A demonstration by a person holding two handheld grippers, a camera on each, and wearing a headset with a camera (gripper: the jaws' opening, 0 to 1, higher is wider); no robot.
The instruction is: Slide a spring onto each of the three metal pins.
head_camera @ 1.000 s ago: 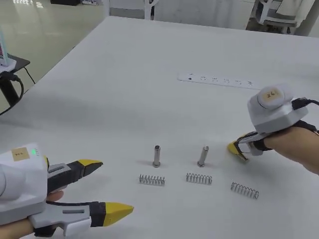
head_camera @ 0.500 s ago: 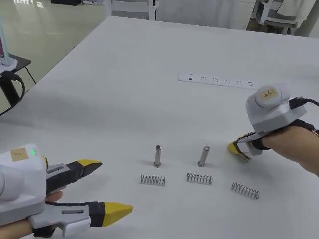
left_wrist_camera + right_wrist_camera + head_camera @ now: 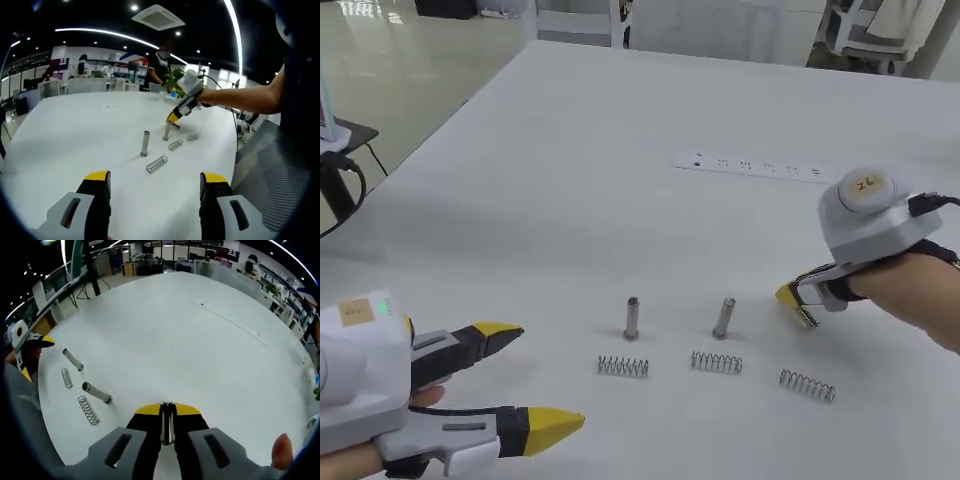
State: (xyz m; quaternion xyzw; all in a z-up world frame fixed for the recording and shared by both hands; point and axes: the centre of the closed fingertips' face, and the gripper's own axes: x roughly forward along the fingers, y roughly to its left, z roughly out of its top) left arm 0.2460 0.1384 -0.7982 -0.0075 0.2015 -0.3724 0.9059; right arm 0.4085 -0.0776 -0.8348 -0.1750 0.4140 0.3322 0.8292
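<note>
Pin (image 3: pixel 167 431) clamped in right gripper (image 3: pixel 167 409) fingers | head view: 2 pins (image 3: pixel 632 317) (image 3: pixel 724 316) upright

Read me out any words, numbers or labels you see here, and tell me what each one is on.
Nothing reads clearly.
Round tan sticker on the right gripper: handwritten marks, too blurred to read.
Square tan sticker on the left gripper: too small to read.
Power strip: tiny dark marks, unreadable.
Dark wall sign: blurred.
</note>
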